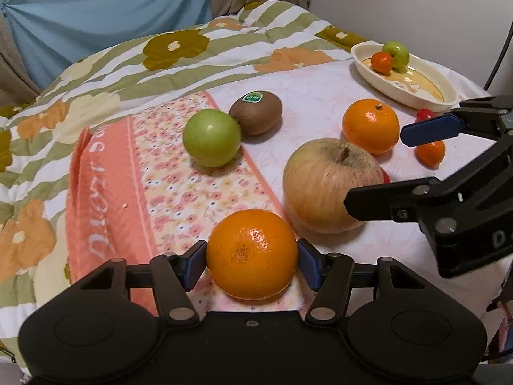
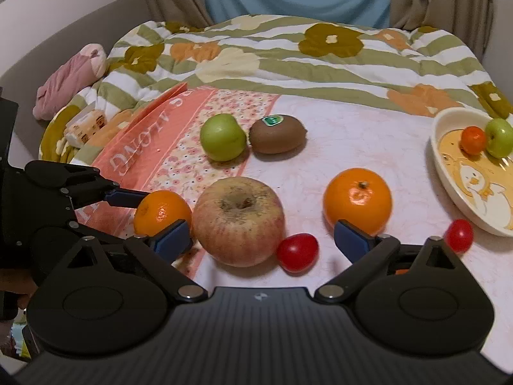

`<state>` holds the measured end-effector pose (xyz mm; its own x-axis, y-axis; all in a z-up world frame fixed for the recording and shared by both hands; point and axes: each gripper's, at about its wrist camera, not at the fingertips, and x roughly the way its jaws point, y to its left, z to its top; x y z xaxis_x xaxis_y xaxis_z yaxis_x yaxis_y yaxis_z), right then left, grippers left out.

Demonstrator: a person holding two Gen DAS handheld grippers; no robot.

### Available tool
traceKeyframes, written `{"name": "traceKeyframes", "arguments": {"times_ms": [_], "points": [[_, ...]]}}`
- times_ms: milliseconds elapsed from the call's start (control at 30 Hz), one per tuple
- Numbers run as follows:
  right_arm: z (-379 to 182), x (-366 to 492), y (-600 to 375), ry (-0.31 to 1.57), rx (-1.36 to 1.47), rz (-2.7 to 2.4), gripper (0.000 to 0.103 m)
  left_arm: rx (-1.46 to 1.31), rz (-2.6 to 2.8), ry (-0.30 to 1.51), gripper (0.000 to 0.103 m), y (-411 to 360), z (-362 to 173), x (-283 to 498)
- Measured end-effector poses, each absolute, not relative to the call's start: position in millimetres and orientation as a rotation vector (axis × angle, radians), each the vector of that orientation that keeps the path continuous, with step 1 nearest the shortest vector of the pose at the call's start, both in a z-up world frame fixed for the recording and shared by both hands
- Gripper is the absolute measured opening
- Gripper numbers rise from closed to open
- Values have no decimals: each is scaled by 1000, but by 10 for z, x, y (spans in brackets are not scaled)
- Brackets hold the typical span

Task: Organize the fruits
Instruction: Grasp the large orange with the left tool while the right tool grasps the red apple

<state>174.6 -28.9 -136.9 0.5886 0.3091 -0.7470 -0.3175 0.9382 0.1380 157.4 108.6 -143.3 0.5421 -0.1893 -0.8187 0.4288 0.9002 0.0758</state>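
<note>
fruit lay scattered on the bed's pink sheet [image 2: 368,134], apart from one another so each could be taken singly. the left hand-held gripper [image 1: 252,264] had its blue pads against both sides of the near orange [image 1: 252,254] at bottom centre of the left view, seemingly clamped for lifting. the right hand-held gripper [image 2: 269,240] stood wide open with nothing gripped, its fingers around the big apple [image 2: 239,221] and a cherry tomato [image 2: 297,252]. the dish [image 2: 449,192] at the right edge already held a small orange fruit [image 2: 473,140] and a small green fruit [image 2: 498,138], likely the collecting place.
</note>
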Motion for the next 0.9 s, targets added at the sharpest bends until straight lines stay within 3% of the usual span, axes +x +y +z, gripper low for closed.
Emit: {"name": "traceKeyframes", "arguments": {"times_ms": [367, 567, 633, 900], "points": [[-1483, 1884, -127, 867, -83, 432, 103, 253, -312, 942, 64, 1271, -1422, 1417], [-1563, 1958, -55, 877, -119, 473, 97, 236, -292, 944, 64, 1302, -1419, 1360], [-1589, 1968, -42, 884, -118, 494, 89, 232, -288, 944, 64, 1302, -1415, 1346], [-1590, 1925, -40, 871, -123, 505, 89, 221, -270, 936, 64, 1281, -1373, 1305]]}}
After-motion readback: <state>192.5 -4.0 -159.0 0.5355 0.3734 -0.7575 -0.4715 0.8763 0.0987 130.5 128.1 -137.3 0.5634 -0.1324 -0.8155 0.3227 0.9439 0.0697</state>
